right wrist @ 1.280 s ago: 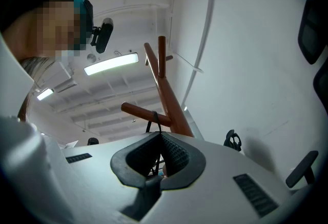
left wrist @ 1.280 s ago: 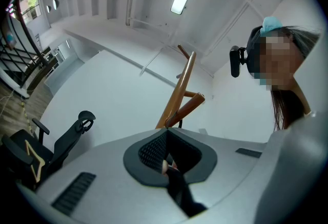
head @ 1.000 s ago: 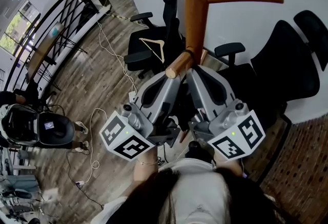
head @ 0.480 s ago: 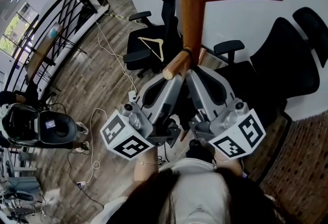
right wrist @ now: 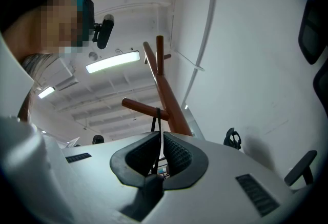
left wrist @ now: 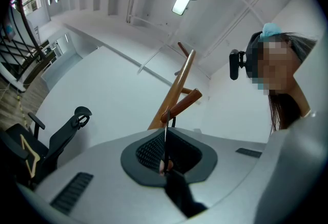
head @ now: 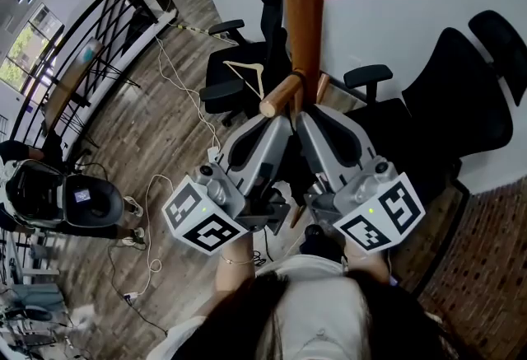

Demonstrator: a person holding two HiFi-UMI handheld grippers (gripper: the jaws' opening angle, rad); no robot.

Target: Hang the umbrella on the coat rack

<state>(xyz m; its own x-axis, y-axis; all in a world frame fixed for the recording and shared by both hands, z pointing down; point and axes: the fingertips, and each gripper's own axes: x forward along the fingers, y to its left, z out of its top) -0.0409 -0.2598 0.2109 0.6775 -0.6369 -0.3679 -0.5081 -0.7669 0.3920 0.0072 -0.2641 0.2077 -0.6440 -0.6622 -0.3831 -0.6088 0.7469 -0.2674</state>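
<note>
The coat rack (head: 301, 12) rises straight ahead of you, and its lower peg (head: 282, 97) juts from the pole toward your grippers. Your left gripper (head: 282, 123) and right gripper (head: 305, 119) sit side by side just under that peg, each clamped on the umbrella's thin black strap (right wrist: 154, 124). The strap runs straight up from both jaws and loops over the peg, close to the pole. The umbrella itself lies below your grippers, hidden by them. Neither gripper is nearer, so easing both down looks enough.
</note>
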